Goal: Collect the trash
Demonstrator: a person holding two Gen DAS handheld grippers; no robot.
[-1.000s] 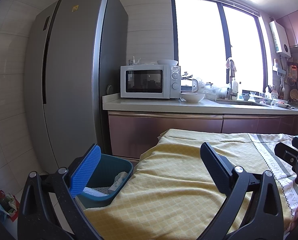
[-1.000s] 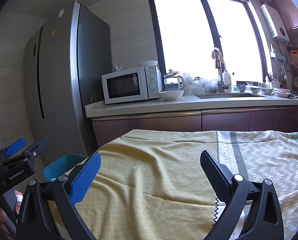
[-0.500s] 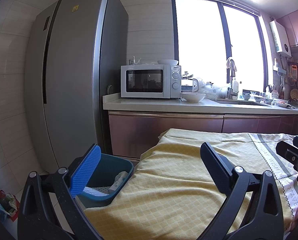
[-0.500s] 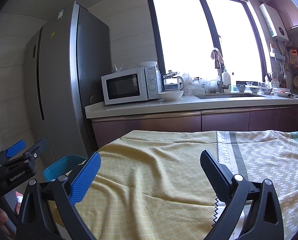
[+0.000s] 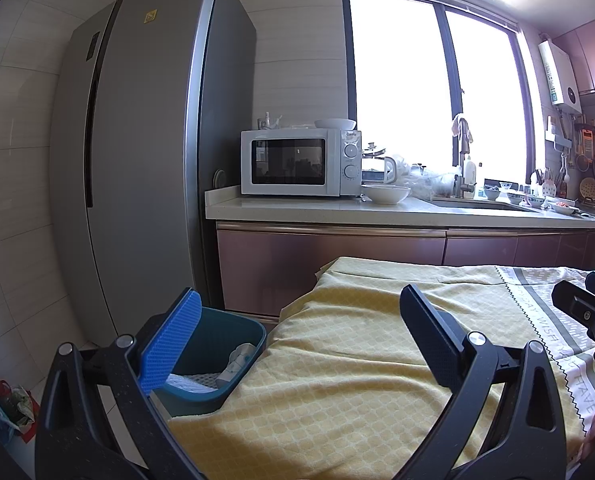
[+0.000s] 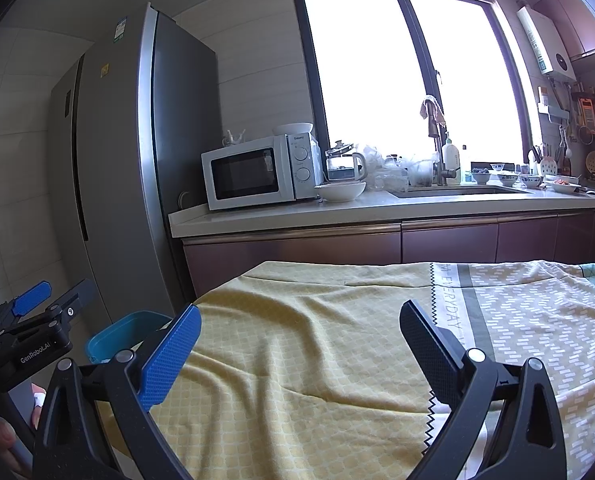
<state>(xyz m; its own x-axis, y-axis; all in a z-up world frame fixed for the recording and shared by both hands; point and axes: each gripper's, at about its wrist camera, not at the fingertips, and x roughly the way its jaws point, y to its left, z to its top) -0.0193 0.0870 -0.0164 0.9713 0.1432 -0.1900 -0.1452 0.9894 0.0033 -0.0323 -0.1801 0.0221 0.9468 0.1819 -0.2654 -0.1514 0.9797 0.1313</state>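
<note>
A teal trash bin (image 5: 233, 332) stands on the floor at the table's left end, with white trash (image 5: 235, 364) lying inside it. In the right wrist view only part of the bin (image 6: 127, 334) shows. My left gripper (image 5: 301, 312) is open and holds nothing, hovering over the yellow tablecloth (image 5: 357, 360) just right of the bin. My right gripper (image 6: 301, 332) is open and holds nothing above the same tablecloth (image 6: 317, 340). Each gripper shows at the edge of the other's view, the left gripper (image 6: 53, 304) and the right one (image 5: 585, 300).
A tall grey fridge (image 5: 145, 160) stands left of the counter (image 5: 377, 212), which carries a microwave (image 5: 297, 162), a white bowl (image 5: 385, 194), a sink and dishes. A bag of clutter (image 5: 5, 404) lies on the floor at far left.
</note>
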